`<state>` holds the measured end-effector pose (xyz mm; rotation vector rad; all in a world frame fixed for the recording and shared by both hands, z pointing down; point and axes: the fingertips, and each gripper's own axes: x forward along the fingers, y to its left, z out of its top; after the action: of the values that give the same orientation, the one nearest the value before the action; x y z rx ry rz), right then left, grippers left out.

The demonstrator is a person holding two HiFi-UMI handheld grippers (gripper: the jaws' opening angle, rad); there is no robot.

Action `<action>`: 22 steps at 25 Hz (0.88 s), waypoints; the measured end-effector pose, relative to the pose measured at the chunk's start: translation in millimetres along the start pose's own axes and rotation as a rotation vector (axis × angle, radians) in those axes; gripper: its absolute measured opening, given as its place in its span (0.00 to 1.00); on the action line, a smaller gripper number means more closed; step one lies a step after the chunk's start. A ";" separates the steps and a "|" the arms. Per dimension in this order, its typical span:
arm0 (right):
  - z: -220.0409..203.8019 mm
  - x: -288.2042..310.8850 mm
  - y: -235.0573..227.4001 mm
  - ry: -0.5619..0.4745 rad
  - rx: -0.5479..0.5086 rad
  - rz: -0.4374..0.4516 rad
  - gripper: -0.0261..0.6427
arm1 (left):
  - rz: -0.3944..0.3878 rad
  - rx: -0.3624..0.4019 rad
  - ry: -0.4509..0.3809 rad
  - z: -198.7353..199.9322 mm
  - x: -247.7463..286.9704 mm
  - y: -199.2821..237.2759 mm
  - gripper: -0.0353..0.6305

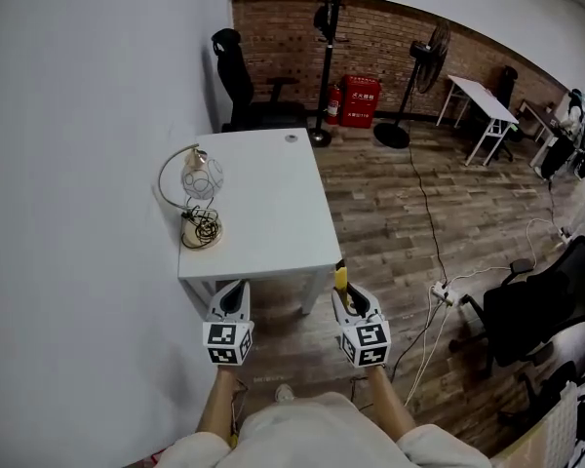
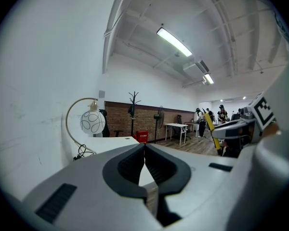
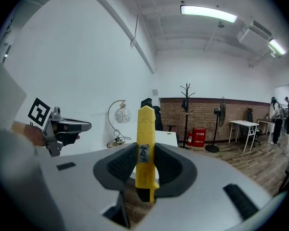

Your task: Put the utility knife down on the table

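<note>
A yellow utility knife [image 3: 145, 150] stands upright between the pads of my right gripper [image 3: 145, 163], which is shut on it; in the head view its yellow tip [image 1: 340, 279] pokes out ahead of the right gripper [image 1: 349, 300], just off the white table's [image 1: 273, 232] near right corner. My left gripper [image 2: 144, 160] has its pads touching, with nothing between them. It hangs just short of the table's near edge, left gripper [image 1: 232, 300] in the head view. The knife [image 2: 209, 125] also shows at the right in the left gripper view.
A globe desk lamp [image 1: 201, 175] with a coiled cord [image 1: 203, 228] stands on the table's left side against the white wall. A black office chair [image 1: 242, 86], coat stand [image 1: 327, 27], red box [image 1: 361, 100] and fan [image 1: 424, 61] stand beyond. Cables and a power strip [image 1: 441, 292] lie on the wood floor at right.
</note>
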<state>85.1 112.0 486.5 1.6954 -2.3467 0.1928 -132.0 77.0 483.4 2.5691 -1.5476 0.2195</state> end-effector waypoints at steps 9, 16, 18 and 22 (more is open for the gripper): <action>-2.2 53.7 -6.7 0.009 0.012 0.006 0.20 | -0.001 0.013 0.015 -1.5 40.7 31.9 0.06; 0.3 93.5 -15.5 0.018 0.026 0.013 0.20 | 0.004 0.013 0.031 -1.5 73.3 52.3 0.06; -0.2 107.5 -21.9 0.020 0.028 0.017 0.20 | 0.005 0.014 0.032 -1.7 86.6 56.0 0.06; 2.4 141.3 -34.1 0.023 0.034 0.029 0.20 | 0.012 0.010 0.043 -1.5 117.5 69.5 0.06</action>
<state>74.9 -28.9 521.1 1.6664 -2.3654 0.2579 -139.3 -56.6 510.4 2.5460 -1.5516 0.2828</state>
